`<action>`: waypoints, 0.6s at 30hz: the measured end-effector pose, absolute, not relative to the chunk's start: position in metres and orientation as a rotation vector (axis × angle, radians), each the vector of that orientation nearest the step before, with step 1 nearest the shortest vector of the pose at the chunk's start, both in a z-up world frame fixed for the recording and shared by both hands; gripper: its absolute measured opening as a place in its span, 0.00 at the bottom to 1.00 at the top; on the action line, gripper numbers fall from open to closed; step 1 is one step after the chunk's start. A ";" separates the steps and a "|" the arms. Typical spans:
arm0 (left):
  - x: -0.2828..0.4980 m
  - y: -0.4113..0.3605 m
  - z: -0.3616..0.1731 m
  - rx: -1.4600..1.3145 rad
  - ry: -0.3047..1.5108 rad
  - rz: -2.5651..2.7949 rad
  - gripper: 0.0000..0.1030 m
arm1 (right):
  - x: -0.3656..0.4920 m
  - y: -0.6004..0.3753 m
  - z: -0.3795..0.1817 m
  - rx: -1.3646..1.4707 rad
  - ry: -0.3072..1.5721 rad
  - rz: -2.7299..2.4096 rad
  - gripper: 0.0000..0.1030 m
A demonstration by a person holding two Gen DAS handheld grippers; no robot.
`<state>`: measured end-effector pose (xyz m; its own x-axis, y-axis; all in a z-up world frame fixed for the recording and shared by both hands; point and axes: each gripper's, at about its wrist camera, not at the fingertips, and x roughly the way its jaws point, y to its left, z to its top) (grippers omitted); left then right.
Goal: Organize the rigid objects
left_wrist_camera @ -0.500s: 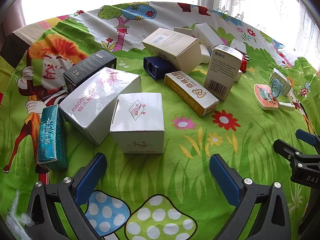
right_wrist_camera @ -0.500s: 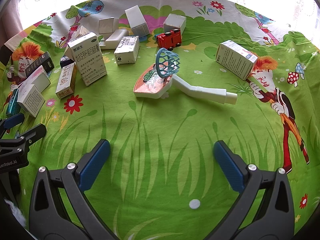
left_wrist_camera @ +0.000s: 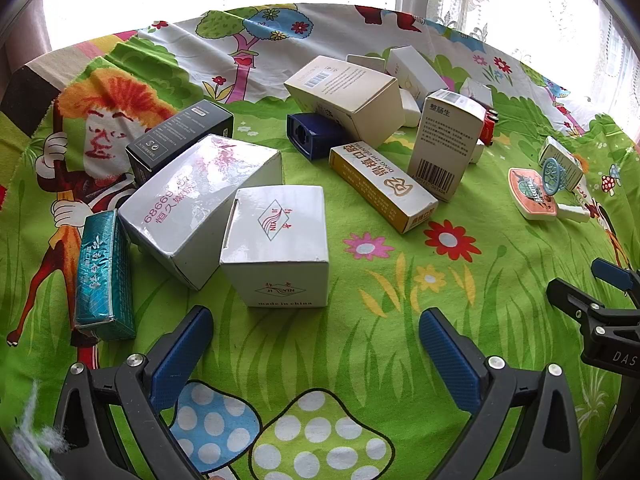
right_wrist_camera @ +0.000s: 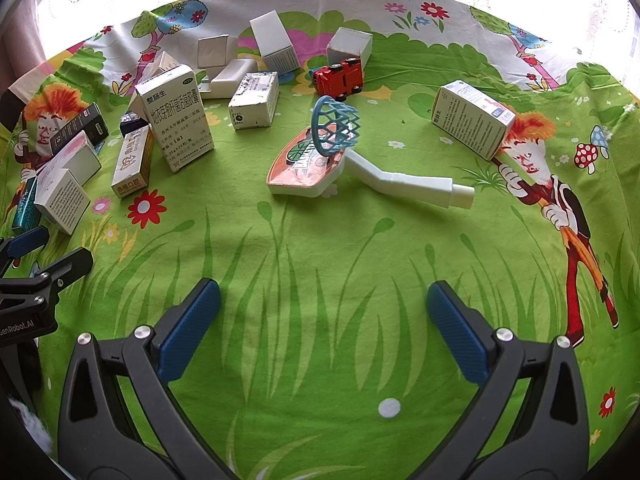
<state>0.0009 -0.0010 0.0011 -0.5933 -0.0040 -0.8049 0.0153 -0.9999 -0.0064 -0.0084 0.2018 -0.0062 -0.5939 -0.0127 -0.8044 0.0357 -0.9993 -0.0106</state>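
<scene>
Surface [left_wrist_camera: 400, 360] under a bright cartoon cloth, nothing sorted yet by the look of it; judged to be the opening step, picking a first item. Largest item: long white box [left_wrist_camera: 192, 208], left of centre in the left wrist view, lying tilted, touching a square white box [left_wrist_camera: 280, 240] just in front of it. A cream box [left_wrist_camera: 348, 96] leans at upper centre over a dark blue box [left_wrist_camera: 316, 136]. An upright white medicine box [left_wrist_camera: 444, 144] stands right of centre, with a yellow box [left_wrist_camera: 380, 184] lying beside it. A teal packet [left_wrist_camera: 104, 276] sits at the left edge, a black box [left_wrist_camera: 180, 136] behind. In the right wrist view, a toy basketball hoop [right_wrist_camera: 320, 152] lies mid-frame, a red toy car [right_wrist_camera: 340, 76] beyond it. Left gripper [left_wrist_camera: 316, 344]: fingers wide apart, nothing between them, hovering just short of the square white box. Right gripper [right_wrist_camera: 324, 312]: fingers wide, empty, over bare cloth. Next move probably calls for advancing the left gripper to straddle the square white box squarely, minding its contact with the long one.
</scene>
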 end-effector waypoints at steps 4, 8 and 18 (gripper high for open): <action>0.001 -0.001 0.001 1.411 0.020 -2.794 1.00 | -0.008 0.202 -0.006 1.403 0.040 -2.781 1.00; 0.001 -0.001 0.001 1.411 0.021 -2.794 1.00 | -0.009 0.202 -0.006 1.403 0.040 -2.781 1.00; 0.000 -0.001 0.000 1.411 0.021 -2.792 1.00 | -0.020 0.222 -0.011 1.395 -0.007 -2.638 1.00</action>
